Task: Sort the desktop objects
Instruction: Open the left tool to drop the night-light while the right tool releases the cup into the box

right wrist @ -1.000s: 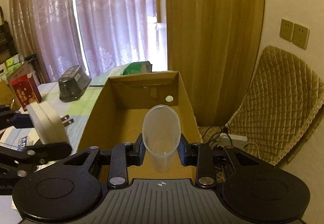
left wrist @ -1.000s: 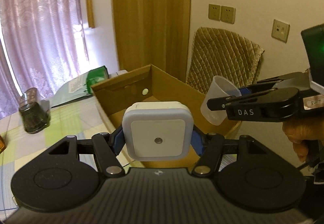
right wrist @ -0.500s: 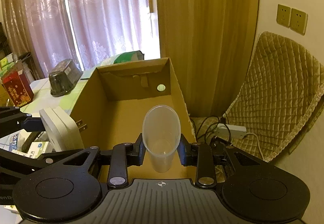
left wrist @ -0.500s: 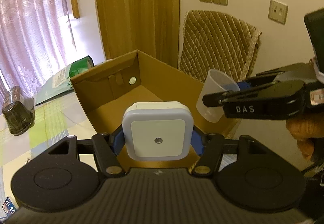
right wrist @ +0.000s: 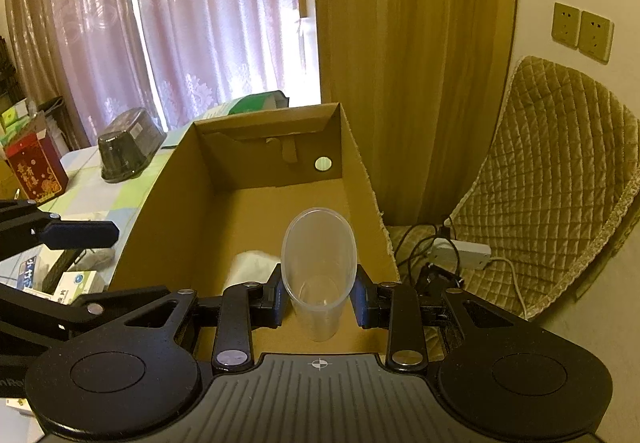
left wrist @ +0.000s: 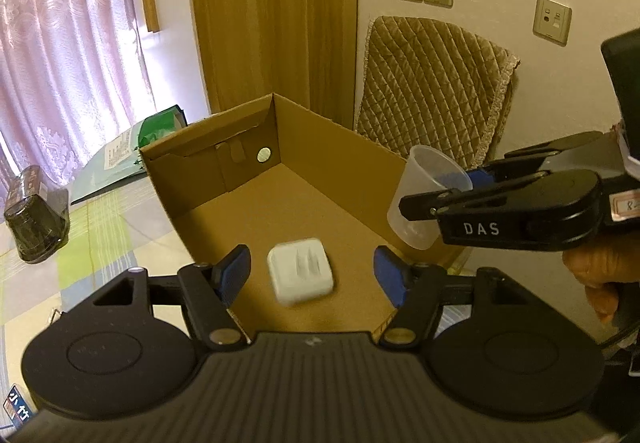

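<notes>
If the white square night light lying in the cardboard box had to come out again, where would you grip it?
Come from above and pinch two opposite side edges of the white square night light: it appears to lie flat on the floor of the cardboard box, apart from the walls, so its sides are free.

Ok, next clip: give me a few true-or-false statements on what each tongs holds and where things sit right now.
1. The left tongs are open and hold nothing. True.
2. The white night light is clamped in the left tongs. False: it is blurred, below the open tongs, inside the cardboard box.
3. The right tongs grip a clear plastic cup. True.
4. The cup lies on the box floor. False: it is held above the box.
5. A red carton stands inside the box. False: the red carton stands on the table, outside it.
</notes>
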`<state>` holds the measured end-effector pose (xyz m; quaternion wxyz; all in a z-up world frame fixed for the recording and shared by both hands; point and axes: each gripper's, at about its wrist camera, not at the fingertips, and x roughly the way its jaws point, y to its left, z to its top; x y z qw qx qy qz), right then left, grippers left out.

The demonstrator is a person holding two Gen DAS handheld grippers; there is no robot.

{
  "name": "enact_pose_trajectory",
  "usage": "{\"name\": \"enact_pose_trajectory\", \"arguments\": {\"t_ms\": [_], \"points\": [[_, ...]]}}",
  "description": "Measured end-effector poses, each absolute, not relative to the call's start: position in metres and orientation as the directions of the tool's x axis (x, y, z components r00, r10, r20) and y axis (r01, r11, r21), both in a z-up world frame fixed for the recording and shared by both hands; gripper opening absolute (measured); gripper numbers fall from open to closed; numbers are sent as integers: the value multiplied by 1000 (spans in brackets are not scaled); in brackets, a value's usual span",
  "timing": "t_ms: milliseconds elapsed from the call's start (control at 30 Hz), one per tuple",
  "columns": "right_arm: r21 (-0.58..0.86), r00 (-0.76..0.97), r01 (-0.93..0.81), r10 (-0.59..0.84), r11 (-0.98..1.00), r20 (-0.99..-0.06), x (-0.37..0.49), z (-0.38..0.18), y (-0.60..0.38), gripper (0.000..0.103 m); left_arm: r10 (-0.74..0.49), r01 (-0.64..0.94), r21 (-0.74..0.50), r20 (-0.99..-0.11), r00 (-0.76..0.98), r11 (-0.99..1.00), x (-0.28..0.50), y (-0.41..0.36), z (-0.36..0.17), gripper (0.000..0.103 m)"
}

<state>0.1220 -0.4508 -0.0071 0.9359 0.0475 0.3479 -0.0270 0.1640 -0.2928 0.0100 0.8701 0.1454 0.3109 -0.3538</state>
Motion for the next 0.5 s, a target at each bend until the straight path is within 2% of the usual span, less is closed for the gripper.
{"name": "enact_pose_trajectory", "arguments": {"t_ms": [500], "points": [[57, 740, 60, -6, 997, -672, 133, -15, -438, 32, -509, 681, 24, -645, 570, 732, 166, -275, 12, 64]]}}
